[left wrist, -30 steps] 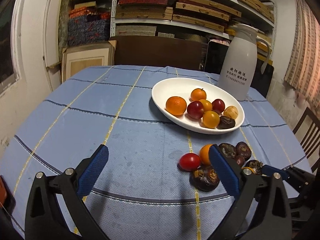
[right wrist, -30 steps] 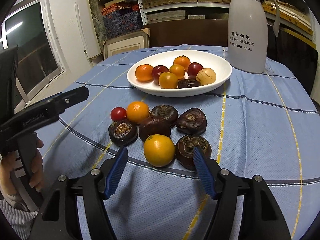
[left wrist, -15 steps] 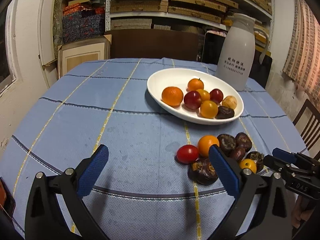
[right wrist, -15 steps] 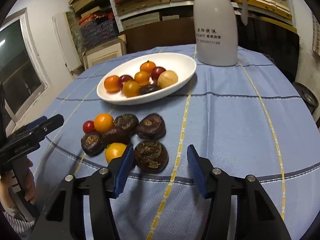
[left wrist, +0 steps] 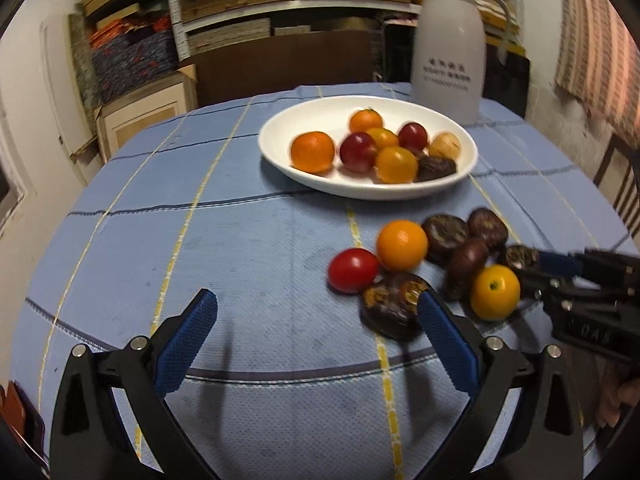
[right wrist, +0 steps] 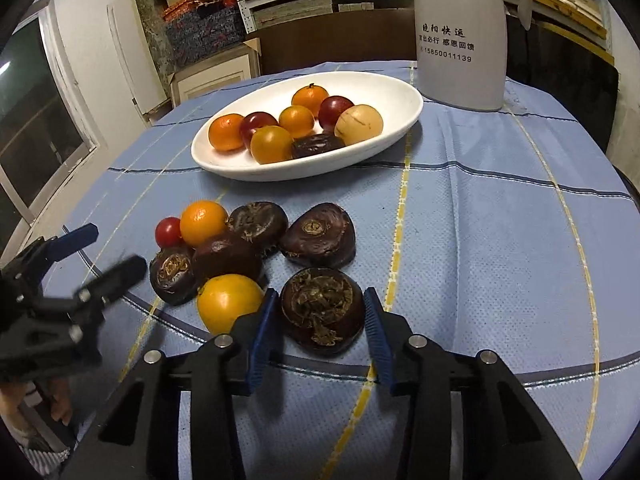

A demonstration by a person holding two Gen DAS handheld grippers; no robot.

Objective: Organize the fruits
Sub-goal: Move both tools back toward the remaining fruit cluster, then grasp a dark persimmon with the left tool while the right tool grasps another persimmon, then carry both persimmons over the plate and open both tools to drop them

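- Two grippers work over the blue-clothed surface point(right wrist: 480, 220).
- Right gripper point(right wrist: 318, 320) — jaws closing around a dark water chestnut point(right wrist: 322, 310), pads not yet pressing it.
- Left gripper point(left wrist: 316, 332) — jaws released, empty, beside the loose fruit.
- White plate point(right wrist: 392, 92) behind holds more fruit.

We see a counter point(right wrist: 500, 220) under a blue checked cloth. On it lie a white plate point(right wrist: 392, 92) of fruit, a white jug point(right wrist: 460, 40) just behind it, and nearer us a loose cluster: a tomato point(right wrist: 169, 231), two oranges point(right wrist: 203, 222) and dark chestnuts point(right wrist: 320, 236).
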